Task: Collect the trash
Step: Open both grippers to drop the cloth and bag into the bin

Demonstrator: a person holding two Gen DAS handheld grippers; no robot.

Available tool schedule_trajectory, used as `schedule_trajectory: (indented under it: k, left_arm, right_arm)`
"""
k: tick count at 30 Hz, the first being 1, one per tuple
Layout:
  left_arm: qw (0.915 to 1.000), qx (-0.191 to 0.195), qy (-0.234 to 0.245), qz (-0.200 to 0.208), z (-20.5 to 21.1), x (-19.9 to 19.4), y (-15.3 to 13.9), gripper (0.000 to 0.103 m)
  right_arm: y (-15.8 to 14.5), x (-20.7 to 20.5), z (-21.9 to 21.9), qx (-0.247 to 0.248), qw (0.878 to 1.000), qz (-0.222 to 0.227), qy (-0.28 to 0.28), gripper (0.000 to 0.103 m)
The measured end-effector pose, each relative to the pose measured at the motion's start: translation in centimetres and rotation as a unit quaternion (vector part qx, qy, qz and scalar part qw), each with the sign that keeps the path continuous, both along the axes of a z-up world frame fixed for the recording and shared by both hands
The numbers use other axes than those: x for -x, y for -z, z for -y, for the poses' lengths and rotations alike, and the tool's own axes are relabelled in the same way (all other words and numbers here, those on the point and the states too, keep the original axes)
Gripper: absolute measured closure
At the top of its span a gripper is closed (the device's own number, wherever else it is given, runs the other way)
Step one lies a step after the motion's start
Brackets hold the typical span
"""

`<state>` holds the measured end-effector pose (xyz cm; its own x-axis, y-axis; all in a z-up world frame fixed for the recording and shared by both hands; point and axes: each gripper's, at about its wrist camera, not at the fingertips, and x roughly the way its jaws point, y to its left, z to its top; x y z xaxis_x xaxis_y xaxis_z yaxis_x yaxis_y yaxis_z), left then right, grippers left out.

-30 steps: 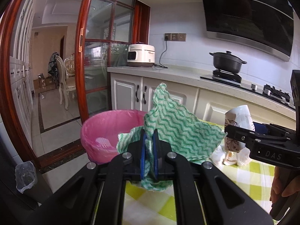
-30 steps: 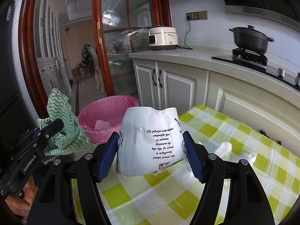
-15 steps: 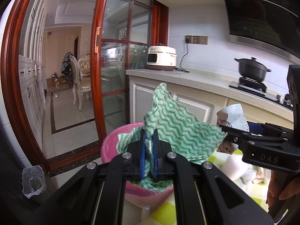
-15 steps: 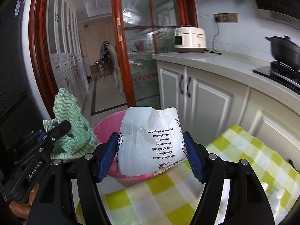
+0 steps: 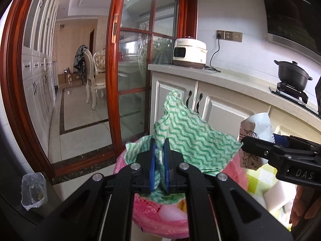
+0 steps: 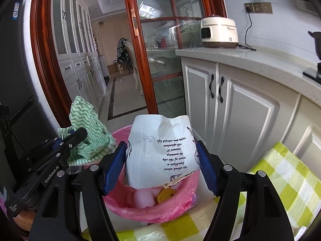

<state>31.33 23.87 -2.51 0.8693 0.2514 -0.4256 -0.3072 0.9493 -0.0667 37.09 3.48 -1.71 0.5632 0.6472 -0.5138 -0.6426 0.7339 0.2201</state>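
Left wrist view shows your left gripper point(image 5: 159, 160) pinched tight on the green cloth point(image 5: 188, 136), whose peak points up, above the pink bin point(image 5: 160, 223). Your right gripper point(image 6: 161, 166) clamps the crumpled paper cup point(image 6: 160, 150) across its width, upside down over the bin.

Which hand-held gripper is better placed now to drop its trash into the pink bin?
Right, probably: its hand-held gripper holds the cup directly above the bin opening; the cloth hangs over the rim.
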Motion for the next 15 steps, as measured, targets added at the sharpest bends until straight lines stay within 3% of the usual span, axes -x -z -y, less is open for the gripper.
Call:
schedule_trajectory:
  k: [5,11,15]
  left_arm:
    - [0.9999,0.01,0.003,-0.011,-1.1,-1.8,1.7,0.092]
    - [0.9996,0.018,-0.018,-0.013,-3.2,-2.2,2.8,0.064]
    - [0.9994,0.014,-0.03,-0.014,-4.0,-1.3,3.0,0.061]
  right_arm:
    - [1.3,-1.6,-1.3,0.002,1.0,-0.008,-0.012,0.036]
    - [2.7,-3.0,-2.3,0.006,0.999,-0.022,-0.022,0.031]
    - [2.9,-3.2,-2.6,0.006,0.999,-0.025,-0.024,0.029]
